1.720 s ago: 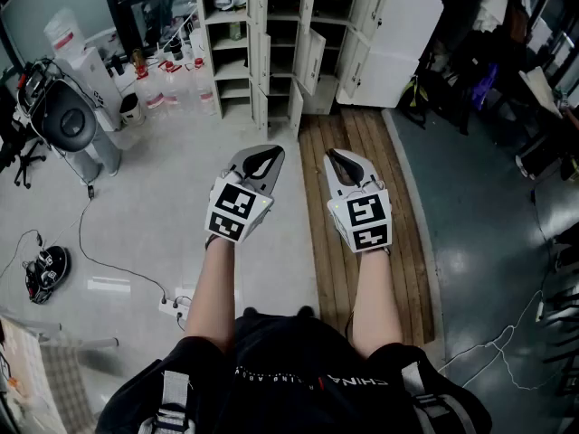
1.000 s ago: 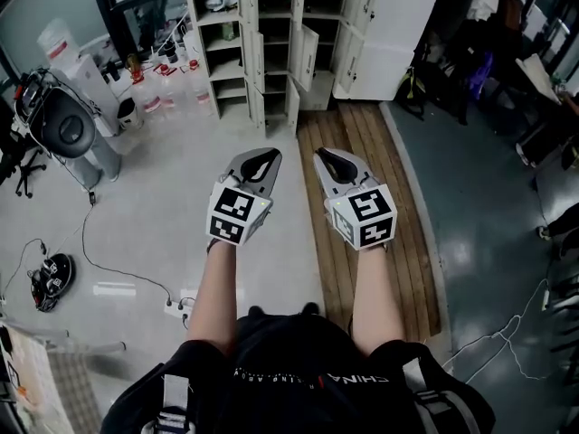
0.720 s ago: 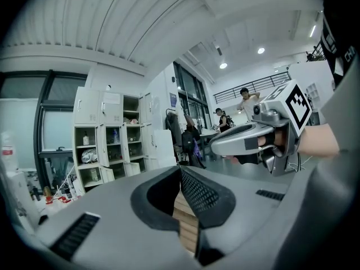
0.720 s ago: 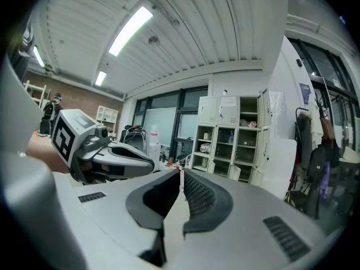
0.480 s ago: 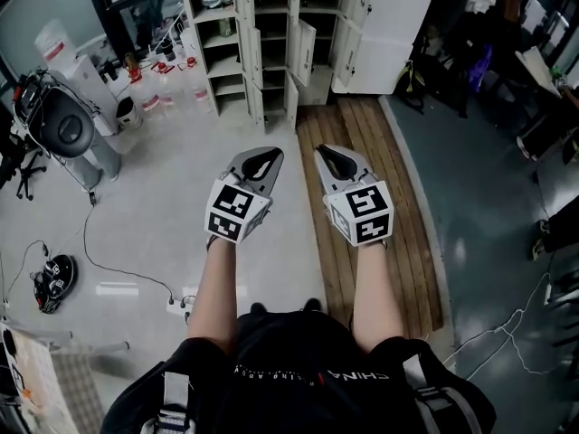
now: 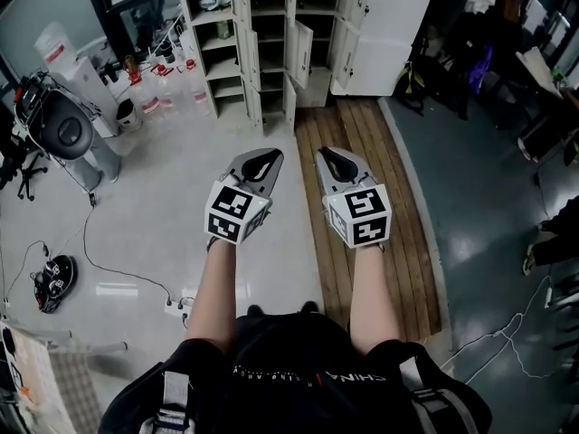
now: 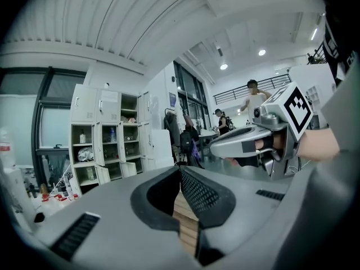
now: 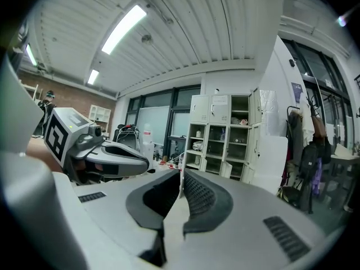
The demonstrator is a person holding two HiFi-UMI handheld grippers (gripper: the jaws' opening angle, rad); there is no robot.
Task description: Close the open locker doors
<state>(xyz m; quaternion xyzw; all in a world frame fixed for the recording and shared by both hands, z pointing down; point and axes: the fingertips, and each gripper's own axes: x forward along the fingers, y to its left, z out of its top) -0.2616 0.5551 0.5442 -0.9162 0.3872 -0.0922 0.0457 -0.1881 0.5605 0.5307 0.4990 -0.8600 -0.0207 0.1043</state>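
Both shut tight, empty: left tongs [image 6: 265,155] beside right tongs [image 6: 333,155]; open locker doors [image 6: 304,54] stand well ahead, apart.

White lockers [image 6: 271,34], several doors [image 6: 305,52] ajar

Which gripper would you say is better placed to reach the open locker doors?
Left, probably: the left gripper lines up with the open locker doors; the right gripper stands further right. Both shut, far off.
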